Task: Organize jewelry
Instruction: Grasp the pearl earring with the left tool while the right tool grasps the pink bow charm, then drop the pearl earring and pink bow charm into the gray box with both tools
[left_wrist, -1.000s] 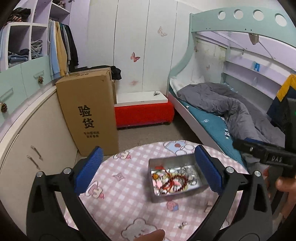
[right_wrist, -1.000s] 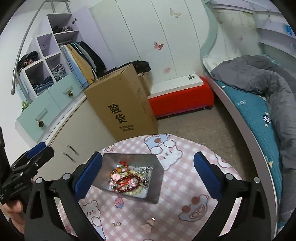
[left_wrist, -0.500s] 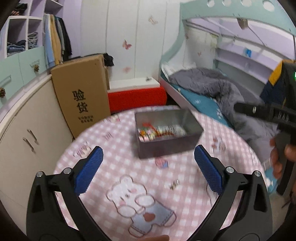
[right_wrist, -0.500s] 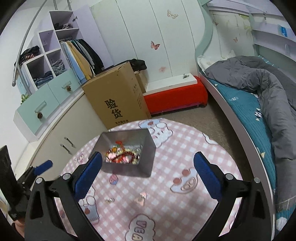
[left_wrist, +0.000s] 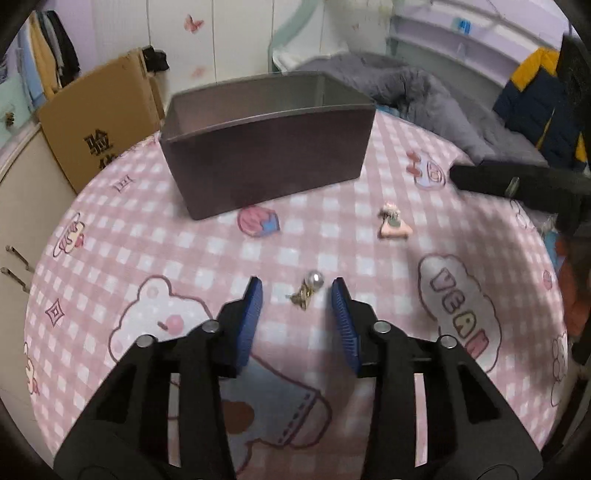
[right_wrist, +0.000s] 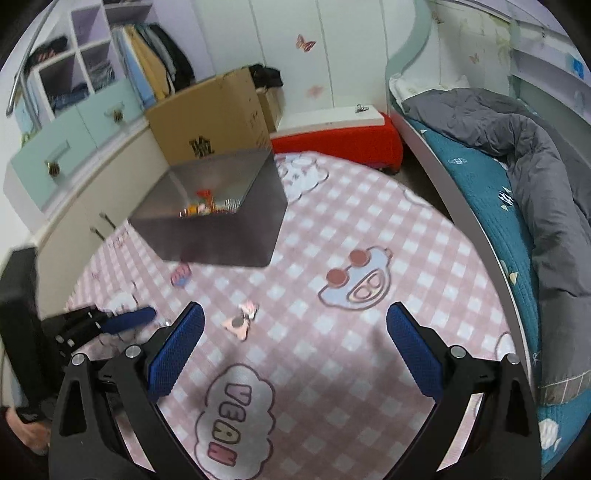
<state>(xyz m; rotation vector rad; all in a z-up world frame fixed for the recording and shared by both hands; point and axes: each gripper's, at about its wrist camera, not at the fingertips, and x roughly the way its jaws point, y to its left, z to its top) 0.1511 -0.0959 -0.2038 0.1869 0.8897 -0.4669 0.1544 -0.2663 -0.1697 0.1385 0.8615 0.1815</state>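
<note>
Left gripper (left_wrist: 296, 295): your fingers have just been closing and now stand narrowly apart, with the pearl earring (left_wrist: 308, 290) between them (not yet pinched).
Right gripper (right_wrist: 295, 334): your fingers are spread wide over the checked desk (right_wrist: 369, 229), holding nothing.
Pink hair clip (right_wrist: 242, 319): lies on the desk just beside your right gripper's left finger.
Grey box (right_wrist: 218, 218): stands farther back, jewelry (right_wrist: 207, 205) inside.

A child's bedroom: bed (right_wrist: 517, 155) with grey quilt, open wardrobe (right_wrist: 155, 70), butterfly stickers (right_wrist: 305, 41).
</note>
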